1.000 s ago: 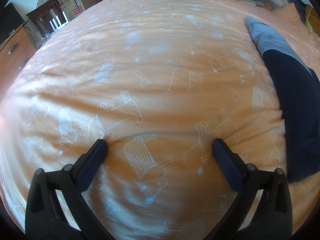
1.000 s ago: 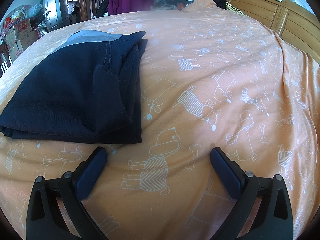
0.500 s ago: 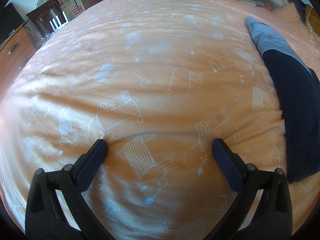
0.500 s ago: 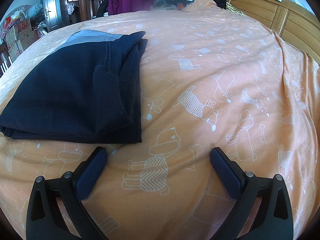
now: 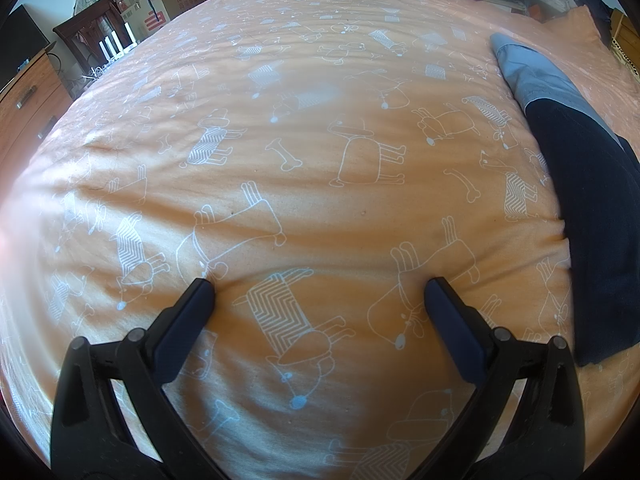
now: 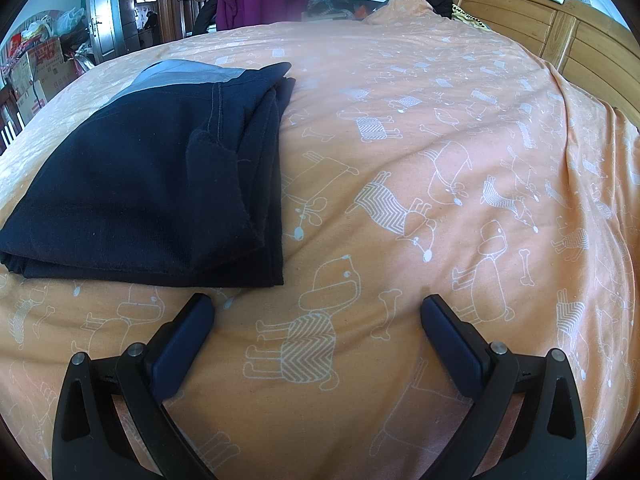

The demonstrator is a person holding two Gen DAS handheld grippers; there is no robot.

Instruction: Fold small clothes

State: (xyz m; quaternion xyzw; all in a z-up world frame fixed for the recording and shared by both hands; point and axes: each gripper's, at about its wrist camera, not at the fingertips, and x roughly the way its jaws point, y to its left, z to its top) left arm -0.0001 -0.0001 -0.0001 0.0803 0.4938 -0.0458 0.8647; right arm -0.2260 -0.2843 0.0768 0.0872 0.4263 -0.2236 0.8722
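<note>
I see the folded dark garment [image 6: 152, 184] lying flat on the orange bedspread [image 6: 440, 200], its grey band at the far end. My right gripper [image 6: 316, 304] sits just near of its edge, tongs wide, holding nothing. My left gripper [image 5: 320, 288], also wide and empty, rests on bare bedspread, the garment [image 5: 592, 208] to its right.

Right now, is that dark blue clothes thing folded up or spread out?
Folded. The navy garment lies on the orange bedspread as a compact rectangle, with stacked layers showing along its right edge and a grey band at the far end.
</note>
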